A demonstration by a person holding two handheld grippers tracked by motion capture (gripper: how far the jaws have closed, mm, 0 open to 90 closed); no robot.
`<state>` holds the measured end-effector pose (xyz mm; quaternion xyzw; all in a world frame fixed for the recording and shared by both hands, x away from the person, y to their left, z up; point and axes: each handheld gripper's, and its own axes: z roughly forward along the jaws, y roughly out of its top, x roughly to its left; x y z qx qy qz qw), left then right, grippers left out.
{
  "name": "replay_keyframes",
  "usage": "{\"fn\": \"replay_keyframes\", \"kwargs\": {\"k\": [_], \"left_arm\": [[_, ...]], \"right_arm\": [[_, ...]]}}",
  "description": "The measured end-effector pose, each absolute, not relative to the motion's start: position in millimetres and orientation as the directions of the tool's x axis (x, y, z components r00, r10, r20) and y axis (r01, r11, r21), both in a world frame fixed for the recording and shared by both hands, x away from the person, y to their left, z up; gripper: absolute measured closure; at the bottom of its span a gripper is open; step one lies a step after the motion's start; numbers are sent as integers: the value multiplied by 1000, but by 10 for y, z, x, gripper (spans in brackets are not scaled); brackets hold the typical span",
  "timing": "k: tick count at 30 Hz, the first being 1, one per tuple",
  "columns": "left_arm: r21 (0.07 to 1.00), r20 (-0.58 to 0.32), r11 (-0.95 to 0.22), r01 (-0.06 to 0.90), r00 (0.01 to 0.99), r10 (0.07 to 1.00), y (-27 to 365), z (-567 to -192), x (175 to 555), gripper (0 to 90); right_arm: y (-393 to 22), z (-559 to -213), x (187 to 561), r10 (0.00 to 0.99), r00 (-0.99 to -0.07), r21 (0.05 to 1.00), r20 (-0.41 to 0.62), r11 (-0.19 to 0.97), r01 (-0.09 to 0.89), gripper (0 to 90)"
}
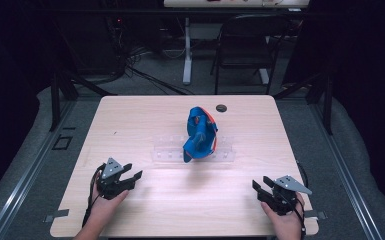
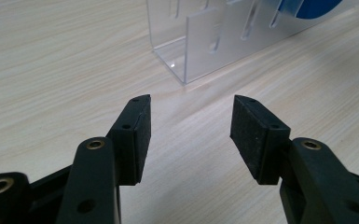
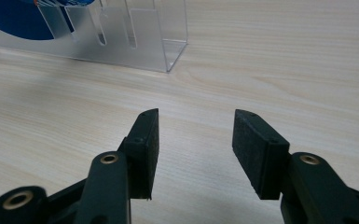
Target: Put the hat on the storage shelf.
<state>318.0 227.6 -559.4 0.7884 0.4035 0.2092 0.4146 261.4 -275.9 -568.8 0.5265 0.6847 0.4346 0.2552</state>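
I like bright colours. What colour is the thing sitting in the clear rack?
Blue with orange trim, clearest in the high view.

In the high view, light falls from above onto the table (image 1: pixel 145 120), leaving its pale wood bright while the floor and the room around it sink into near black with a bluish cast. The picture is soft and slightly grainy. A faint shadow lies on the wood just below the blue object (image 1: pixel 199 134). In both gripper views the light is even and cool; the wood grain is sharp in the middle distance, while the nearest black claw parts along the bottom edge blur. The clear plastic rack (image 2: pixel 205 42) catches small white glints along its edges.
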Motion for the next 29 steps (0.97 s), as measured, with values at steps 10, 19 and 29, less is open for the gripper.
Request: {"fn": "replay_keyframes", "kwargs": {"k": [10, 19, 29], "left_arm": [[809, -1, -354, 469, 603, 798, 2170, -5689, 3190, 470], [797, -14, -345, 496, 586, 810, 2143, -5728, 3207, 429], [833, -18, -347, 431, 648, 762, 1733, -5581, 3198, 470]], "right_arm": [[-2721, -5738, 2629, 943, -330, 870, 46, 124, 477, 488], [-2689, -5776, 2655, 919, -392, 875, 44, 154, 459, 438], [-2708, -5764, 2664, 923, -377, 872, 81, 118, 475, 458]]}}
